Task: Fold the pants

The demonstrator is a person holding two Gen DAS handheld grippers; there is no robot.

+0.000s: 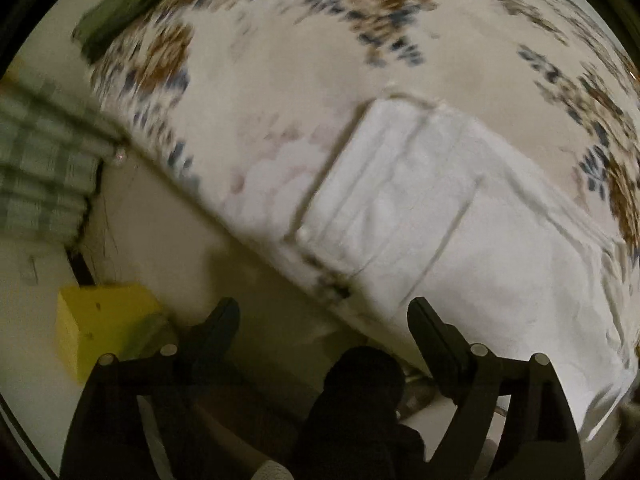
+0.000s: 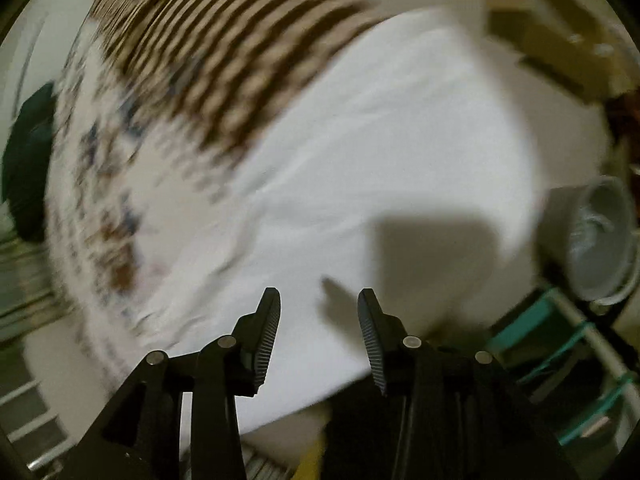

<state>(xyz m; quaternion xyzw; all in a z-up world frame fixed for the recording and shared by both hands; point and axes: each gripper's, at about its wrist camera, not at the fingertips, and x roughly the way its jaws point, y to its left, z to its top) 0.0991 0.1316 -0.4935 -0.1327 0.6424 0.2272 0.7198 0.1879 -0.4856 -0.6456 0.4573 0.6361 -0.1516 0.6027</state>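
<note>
the white pants (image 1: 432, 216) lay flat on the flowered bedspread (image 1: 280, 60) for folding; the left gripper (image 1: 324, 316) gaped wide, the right gripper (image 2: 319, 308) half open, both empty.

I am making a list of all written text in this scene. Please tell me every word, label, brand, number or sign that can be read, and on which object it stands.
None: no readable text in either view.
White pants: no label legible.
Yellow box: blank sides.
</note>
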